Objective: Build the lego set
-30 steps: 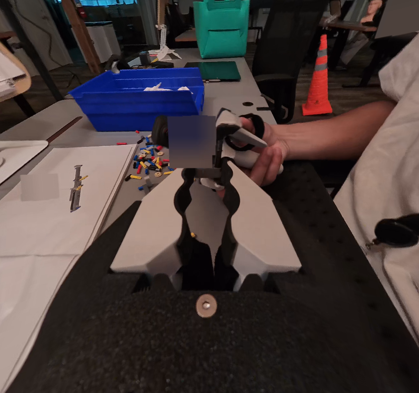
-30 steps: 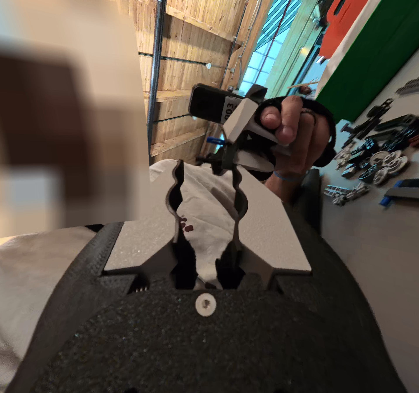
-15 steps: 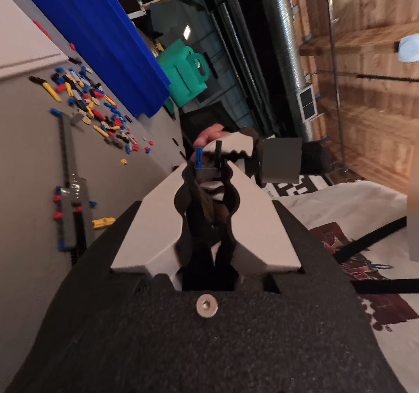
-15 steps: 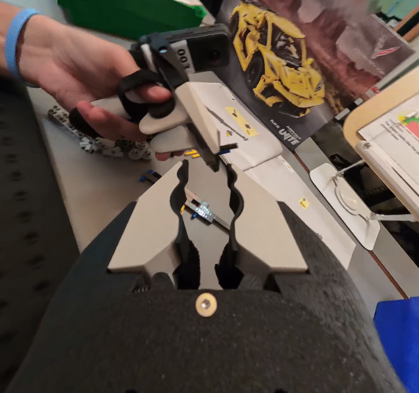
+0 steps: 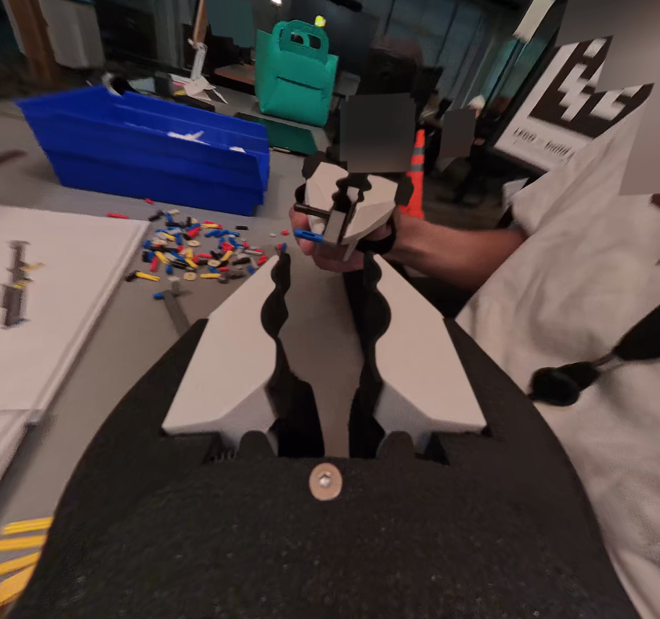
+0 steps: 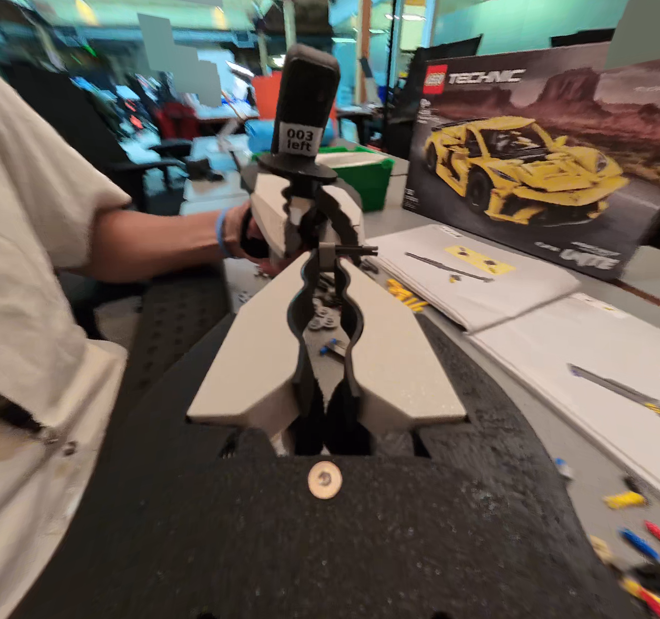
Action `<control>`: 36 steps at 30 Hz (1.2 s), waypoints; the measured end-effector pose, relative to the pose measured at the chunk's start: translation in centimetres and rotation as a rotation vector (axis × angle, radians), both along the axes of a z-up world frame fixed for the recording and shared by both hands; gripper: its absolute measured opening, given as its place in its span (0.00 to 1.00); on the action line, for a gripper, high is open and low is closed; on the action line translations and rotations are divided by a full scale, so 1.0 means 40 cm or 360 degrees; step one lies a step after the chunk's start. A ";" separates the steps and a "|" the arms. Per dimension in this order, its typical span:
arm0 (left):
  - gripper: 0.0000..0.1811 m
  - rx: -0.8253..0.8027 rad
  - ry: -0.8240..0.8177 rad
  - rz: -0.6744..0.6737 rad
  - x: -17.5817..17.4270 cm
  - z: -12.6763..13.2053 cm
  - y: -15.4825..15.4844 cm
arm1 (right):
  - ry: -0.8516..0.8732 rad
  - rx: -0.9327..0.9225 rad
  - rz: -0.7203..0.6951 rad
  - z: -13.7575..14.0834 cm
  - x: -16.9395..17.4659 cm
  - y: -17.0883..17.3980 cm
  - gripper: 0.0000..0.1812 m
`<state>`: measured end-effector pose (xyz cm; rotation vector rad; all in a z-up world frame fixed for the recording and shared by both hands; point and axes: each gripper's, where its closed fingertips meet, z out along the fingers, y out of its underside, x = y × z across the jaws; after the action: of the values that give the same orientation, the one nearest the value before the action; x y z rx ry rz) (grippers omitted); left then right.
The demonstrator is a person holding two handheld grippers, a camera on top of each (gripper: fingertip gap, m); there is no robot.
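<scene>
A: Grey worktable (image 5: 118,334) in an open workshop. Blue bin (image 5: 150,148) at far left, teal bag (image 5: 296,77) behind it, orange cone (image 5: 416,173) beyond the table edge.

B: Loose Lego pins (image 5: 200,248), blue, yellow, red and black, lie scattered near the bin. White instruction sheets (image 5: 60,280) to their left.

A: Left gripper (image 5: 319,263): fingers apart, nothing between them, bare table visible through the gap.

B: Right gripper (image 6: 326,255): fingers pinched on a small grey Lego piece (image 6: 325,258) at the tips. A black axle (image 6: 355,250) sticks out to its right.

A: From the left wrist view, that grey piece also carries a blue pin (image 5: 307,235) below the axle. The piece is off the table, between the two grippers, slightly far of the left one's tips.

B: Set box with a yellow car (image 6: 528,159) stands at far right, green bin (image 6: 360,170) to its left. Gear-like grey parts (image 6: 321,316) lie on the table below the right fingers.
</scene>
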<state>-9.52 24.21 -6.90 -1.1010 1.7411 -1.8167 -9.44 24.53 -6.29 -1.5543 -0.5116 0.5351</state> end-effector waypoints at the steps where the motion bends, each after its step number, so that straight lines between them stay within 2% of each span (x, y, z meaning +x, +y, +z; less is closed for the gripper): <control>1: 0.19 0.0126 -0.0063 0.0047 0.001 -0.003 0.001 | 0.0076 -0.0022 0.0069 0.002 -0.005 -0.008 0.04; 3: 0.17 0.0350 -0.0209 0.0125 -0.001 0.002 0.000 | 0.0098 -0.0031 0.0065 -0.006 0.002 -0.007 0.04; 6: 0.10 0.0615 -0.0353 0.0212 0.000 -0.003 -0.004 | -0.0084 -0.0075 0.0068 -0.044 -0.002 -0.009 0.04; 10: 0.10 0.0736 -0.0216 0.0112 0.002 -0.060 -0.031 | -0.0516 -0.0048 0.0039 -0.097 -0.014 -0.010 0.04; 12: 0.07 0.0786 -0.0191 0.0081 -0.001 -0.075 -0.036 | -0.0612 -0.0057 0.0049 -0.110 -0.014 -0.013 0.04; 18: 0.08 0.0863 -0.0101 -0.0001 -0.013 -0.116 -0.043 | -0.0723 -0.0126 0.0199 -0.147 -0.026 -0.035 0.04; 22: 0.04 0.0931 -0.0054 -0.0024 -0.016 -0.142 -0.046 | -0.0742 -0.0219 0.0247 -0.166 -0.023 -0.038 0.04; 31: 0.03 0.1171 -0.0121 -0.0033 -0.013 -0.174 -0.056 | -0.0772 -0.0277 0.0288 -0.196 -0.023 -0.051 0.05; 36: 0.03 0.1026 -0.0170 -0.0021 -0.018 -0.137 -0.051 | -0.0690 -0.0279 0.0253 -0.167 -0.011 -0.057 0.15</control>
<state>-10.26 22.18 -12.38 -0.7083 2.0478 -1.1443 -9.87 22.26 -12.96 -1.8175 -0.9451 0.3675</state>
